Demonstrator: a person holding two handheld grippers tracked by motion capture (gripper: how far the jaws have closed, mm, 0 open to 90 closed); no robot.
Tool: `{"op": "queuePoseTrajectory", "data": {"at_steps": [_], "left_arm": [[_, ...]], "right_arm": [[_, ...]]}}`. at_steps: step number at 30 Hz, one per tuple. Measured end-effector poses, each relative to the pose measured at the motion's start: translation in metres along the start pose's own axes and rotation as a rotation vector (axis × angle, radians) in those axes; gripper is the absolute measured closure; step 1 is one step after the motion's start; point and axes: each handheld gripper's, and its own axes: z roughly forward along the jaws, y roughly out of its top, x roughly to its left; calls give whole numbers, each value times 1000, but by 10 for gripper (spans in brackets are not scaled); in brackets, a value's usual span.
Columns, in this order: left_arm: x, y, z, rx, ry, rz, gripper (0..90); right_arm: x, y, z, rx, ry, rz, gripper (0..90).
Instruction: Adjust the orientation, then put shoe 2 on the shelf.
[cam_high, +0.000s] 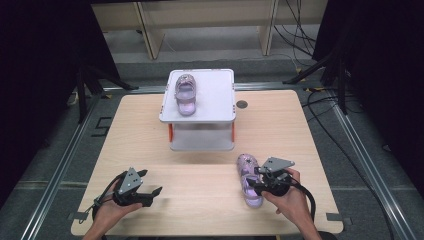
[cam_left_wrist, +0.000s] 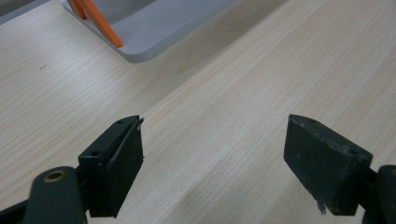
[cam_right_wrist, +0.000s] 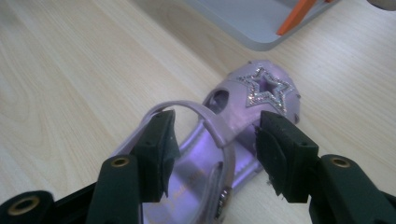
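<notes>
One purple sandal (cam_high: 185, 95) is already set on the white stand (cam_high: 220, 107). The second sandal (cam_right_wrist: 219, 154) is clamped across its middle by the right tool (cam_right_wrist: 212, 154) on the bench (cam_high: 150, 145), yet to be placed. The left tool (cam_left_wrist: 212, 163) is held wide open, empty.

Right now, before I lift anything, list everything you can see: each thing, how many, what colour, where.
sandal on the table: 1, lilac with a glittery star, near right of the table, between the right gripper's jaws
sandal on the rack: 1, lilac, left part of the rack's top shelf
rack: 1, white, two shelves on orange posts, far middle of the table
table: 1, pale wood
round cap: 1, dark, in the tabletop right of the rack
cables: several, black, on the floor behind
left gripper: 1, black, near left, jaws open over bare wood
right gripper: 1, black, near right, astride the sandal's sides
</notes>
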Motion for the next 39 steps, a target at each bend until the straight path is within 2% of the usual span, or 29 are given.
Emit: {"op": "queuePoseTrajectory", "data": {"at_steps": [4, 5, 6, 7, 9, 11, 12, 14, 15, 19, 20, 23, 27, 28, 29, 35, 36, 37, 38, 39], "left_arm": [[0, -1, 1, -10, -1, -17, 192], [1, -1, 0, 2, 1, 0, 192], [0, -1, 1, -8, -3, -12, 192], [0, -1, 0, 10, 0, 6, 192], [0, -1, 0, 4, -4, -1, 192], [0, -1, 0, -1, 6, -3, 192], [-1, -1, 1, -12, 2, -17, 192], [0, -1, 1, -10, 15, -9, 192], [1, -1, 1, -8, 18, -3, 192], [1, -1, 1, 6, 0, -5, 192], [1, -1, 2, 8, 10, 6, 192], [0, 0, 1, 1, 6, -6, 192], [2, -1, 1, 13, 11, 5, 192], [1, -1, 0, 11, 12, 4, 192], [0, -1, 1, -11, 4, -20, 192], [2, -1, -2, 7, 9, 9, 193], [2, -1, -2, 7, 11, 16, 193], [0, -1, -1, -14, 6, -10, 194], [0, -1, -1, -21, 11, -14, 193], [1, 0, -3, -5, 11, 6, 194]], "right_arm": [[-2, 0, 5, 1, -1, -20, 478], [-2, 0, 5, 7, -3, -11, 484], [-4, 0, 6, 6, -8, -23, 492], [-4, -1, 8, 9, 4, -19, 497], [-5, -2, 9, 13, 8, -11, 510], [-4, -2, 11, 19, 11, -22, 526], [-4, -2, 12, 22, 16, -35, 534], [-4, -2, 14, 31, 10, -50, 548], [-5, -2, 15, 31, 12, -61, 570], [-8, -3, 14, 36, 2, -44, 658], [-8, -3, 14, 36, 4, -44, 667], [-8, -2, 12, 30, -5, -67, 727], [-9, 0, 8, 24, -31, -93, 800], [-10, 0, 6, 17, -28, -91, 804], [-12, 0, 5, 12, -20, -90, 807], [-20, 3, -1, -5, 36, -48, 818], [-20, 5, -2, -6, 40, -55, 821], [-21, 7, -4, -14, 47, -63, 821], [-20, 9, -7, -13, 52, -50, 822], [-20, 11, -8, -18, 58, -55, 822]]}}
